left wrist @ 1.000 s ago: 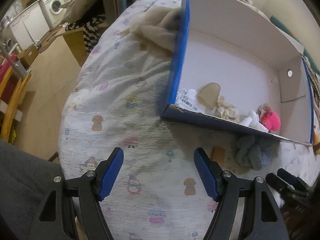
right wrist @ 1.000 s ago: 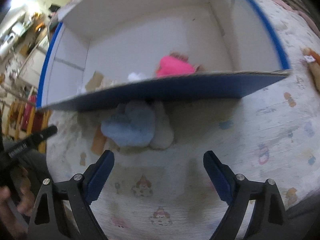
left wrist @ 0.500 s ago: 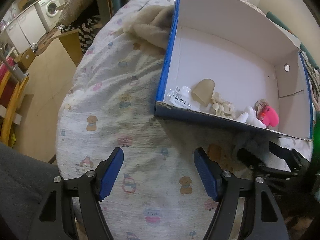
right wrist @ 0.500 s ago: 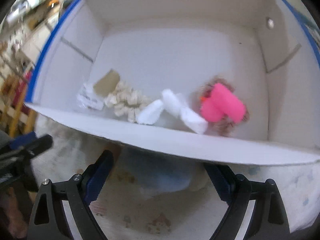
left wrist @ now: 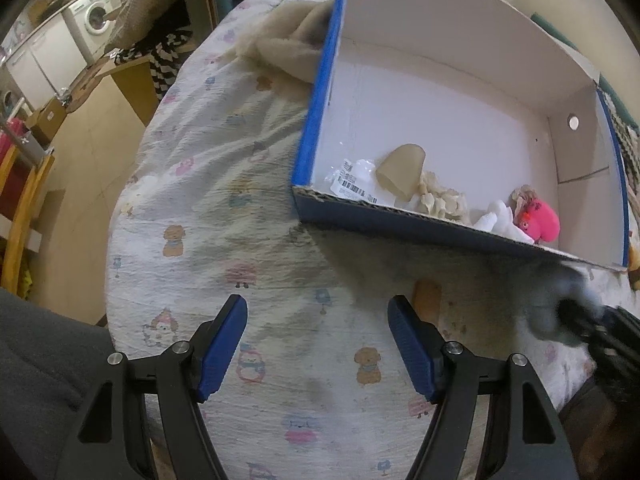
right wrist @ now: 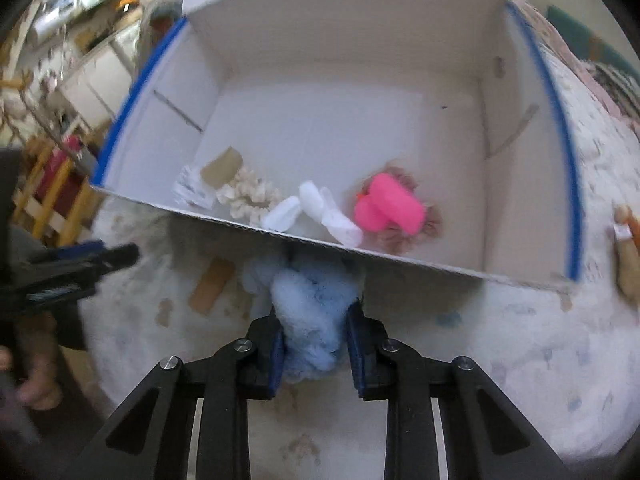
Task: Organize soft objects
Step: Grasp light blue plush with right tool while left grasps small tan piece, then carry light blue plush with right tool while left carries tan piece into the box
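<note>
My right gripper (right wrist: 316,312) is shut on a fluffy light-blue soft toy (right wrist: 310,308) just in front of the near wall of the white box with blue outer sides (right wrist: 400,258). In the left wrist view the toy (left wrist: 560,300) and the right gripper (left wrist: 588,320) show blurred at far right. Inside the box lie a pink plush (right wrist: 390,206), a white soft piece (right wrist: 320,210), a cream knobbly piece (right wrist: 250,196) and a tan piece (right wrist: 222,166). My left gripper (left wrist: 318,344) is open and empty over the bedspread, left of the box.
The patterned bedspread (left wrist: 224,216) covers the bed, whose edge drops off at left. A beige fluffy blanket (left wrist: 288,48) lies by the box's far left corner. A tan tag (left wrist: 426,300) lies on the bedspread. A brown-orange plush (right wrist: 626,248) lies right of the box.
My right gripper has closed on the light-blue toy, which lay free before the box one second ago. The left gripper stays open and has shifted only slightly.
</note>
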{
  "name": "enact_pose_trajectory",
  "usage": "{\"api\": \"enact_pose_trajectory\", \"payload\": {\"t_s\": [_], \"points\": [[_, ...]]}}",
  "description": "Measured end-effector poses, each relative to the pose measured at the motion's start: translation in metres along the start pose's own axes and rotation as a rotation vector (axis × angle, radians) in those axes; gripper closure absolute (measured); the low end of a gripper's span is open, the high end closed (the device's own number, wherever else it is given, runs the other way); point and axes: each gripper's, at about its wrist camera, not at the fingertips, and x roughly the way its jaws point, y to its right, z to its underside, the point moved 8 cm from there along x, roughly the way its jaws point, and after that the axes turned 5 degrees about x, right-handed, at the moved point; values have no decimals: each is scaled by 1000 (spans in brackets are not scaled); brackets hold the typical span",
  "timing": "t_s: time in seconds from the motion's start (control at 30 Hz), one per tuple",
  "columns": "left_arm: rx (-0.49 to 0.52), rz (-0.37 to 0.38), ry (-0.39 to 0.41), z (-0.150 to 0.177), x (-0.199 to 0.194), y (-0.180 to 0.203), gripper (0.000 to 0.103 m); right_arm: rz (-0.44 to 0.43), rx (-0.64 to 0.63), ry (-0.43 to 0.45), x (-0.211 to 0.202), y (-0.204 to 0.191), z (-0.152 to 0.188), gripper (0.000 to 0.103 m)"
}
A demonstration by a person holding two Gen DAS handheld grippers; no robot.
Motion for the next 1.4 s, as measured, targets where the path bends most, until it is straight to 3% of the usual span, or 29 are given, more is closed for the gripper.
{"api": "enact_pose_trajectory", "payload": {"t_s": [0.17, 0.27, 0.63, 0.7, 0.77, 0.8, 0.83, 0.87, 0.9, 1.4], "points": [[55, 15, -9, 4, 5, 13, 33, -48, 118, 53, -27, 16, 13, 75], [126, 40, -10, 8, 7, 33, 33, -16, 168, 75, -27, 21, 11, 75], [220, 121, -73, 5, 45, 86, 34, 23, 184, 96, -11, 26, 10, 75], [240, 117, -85, 3, 54, 91, 41, 25, 184, 103, -11, 25, 9, 75], [246, 98, -111, 5, 64, 89, 64, 23, 182, 107, -11, 24, 9, 74], [242, 88, -111, 5, 67, 86, 67, 23, 179, 108, -11, 23, 9, 74], [238, 86, -107, 4, 68, 84, 76, 23, 177, 108, -11, 23, 9, 74], [234, 88, -99, 3, 67, 81, 90, 23, 173, 108, -11, 22, 10, 74], [232, 92, -102, 2, 67, 78, 94, 22, 170, 107, -10, 21, 10, 74], [67, 7, -42, -4, 42, 6, 99, 37, 159, 103, -10, 19, 11, 73]]}}
